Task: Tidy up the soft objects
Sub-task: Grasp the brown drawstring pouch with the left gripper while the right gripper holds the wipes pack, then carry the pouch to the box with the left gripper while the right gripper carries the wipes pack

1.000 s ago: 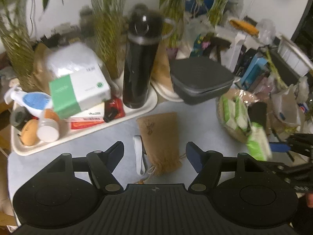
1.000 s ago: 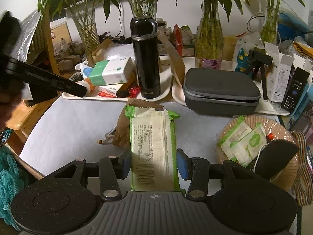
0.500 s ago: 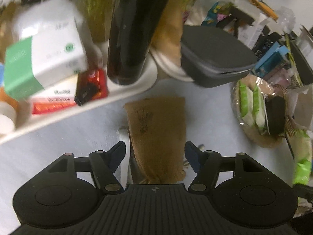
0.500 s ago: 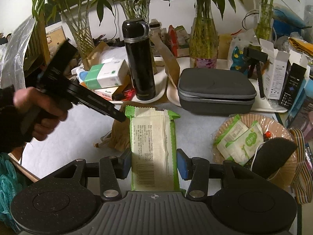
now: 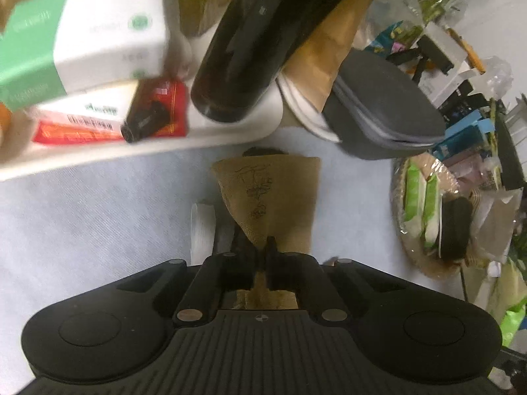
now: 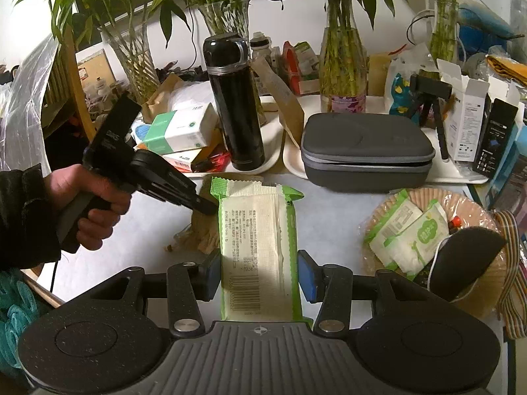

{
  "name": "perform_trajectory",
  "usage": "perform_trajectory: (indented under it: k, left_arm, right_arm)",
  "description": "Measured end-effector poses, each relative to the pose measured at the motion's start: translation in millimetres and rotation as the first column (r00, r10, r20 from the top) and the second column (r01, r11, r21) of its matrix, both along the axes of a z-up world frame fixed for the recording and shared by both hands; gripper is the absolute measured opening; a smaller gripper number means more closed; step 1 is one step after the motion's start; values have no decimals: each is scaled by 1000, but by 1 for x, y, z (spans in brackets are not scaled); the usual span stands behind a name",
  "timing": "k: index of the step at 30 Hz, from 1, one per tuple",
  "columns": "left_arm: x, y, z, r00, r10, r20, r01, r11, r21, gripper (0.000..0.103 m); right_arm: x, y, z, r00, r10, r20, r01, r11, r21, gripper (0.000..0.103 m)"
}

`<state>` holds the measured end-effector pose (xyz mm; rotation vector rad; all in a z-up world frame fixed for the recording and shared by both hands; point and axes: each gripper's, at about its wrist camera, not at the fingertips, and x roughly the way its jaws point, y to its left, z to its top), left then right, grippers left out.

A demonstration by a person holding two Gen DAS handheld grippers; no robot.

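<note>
Brown burlap pouch (image 5: 273, 194) lies flat on the pale worktop (image 5: 98, 204), its drawstring end toward the left gripper (image 5: 260, 253). The left gripper's jaws are drawn almost together and pinch the gathered neck of the pouch; the cloth bunches between them, which suggests a hold at the narrowest, most easily gripped part. In the right wrist view the same gripper, carried in the person's left hand (image 6: 89, 210), points down at the pouch from the left.

The right gripper (image 6: 260, 276) stands about half open, its blue pads on either side of a green-and-white pack of wipes (image 6: 258, 247). The pack runs lengthwise between the jaws and seems lightly held at its edges; whether both pads press on it cannot be told for certain. The pack appears to be lifted above the worktop, just in front of the pouch.

A woven basket (image 6: 474, 204) on the right already carries two similar green packs (image 6: 405, 237) and a dark pad (image 6: 467, 253), so it is probably the collecting place for the soft things. The black flask (image 6: 235, 105), the grey case (image 6: 365, 144) and the tissue box (image 6: 179, 128) stand on white trays behind, apart from the work.
</note>
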<state>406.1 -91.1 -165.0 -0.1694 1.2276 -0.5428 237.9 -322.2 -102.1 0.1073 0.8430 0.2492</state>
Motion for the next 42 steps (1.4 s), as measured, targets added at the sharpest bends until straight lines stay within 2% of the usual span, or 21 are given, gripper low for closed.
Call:
perform_trajectory:
  k: [8,13,17,24,28,33,36,42]
  left_arm:
    - [-20,1,43,994,-30,104,33,999,-24,4]
    - [-37,7,65,985,-29,170,24,999,27,4]
    - [-52,18,83,975,-11,220,6,1000,24,4]
    - [-76,34,113,955,5,298,-24,998,58,4]
    - [-89,39,128,943,5,332,-47,992,120,4]
    - [-106,47,147,929,9,369,-71,985,154,4]
    - [-118,49,160,912,-2,410,-77,981,176,4]
    - [-144,59,189,891,9,453,-89,984,155,4]
  right_arm:
    - [-1,1,0,1000,-15,1,15,1000,3,50]
    - [0,4,0,1000,-24,4,24,1000,-2,50]
    - [-1,10,2,1000,-7,13,7,1000,-12,50]
    - [2,26,3,1000,-19,7,20,992,-122,50]
    - [0,33,8,1000,-20,18,22,985,-171,50]
    - [-6,39,18,1000,-13,29,19,977,-214,50]
    - [-13,42,30,999,2,41,7,975,-222,50]
    - [-33,48,54,997,39,62,-23,969,-248,50]
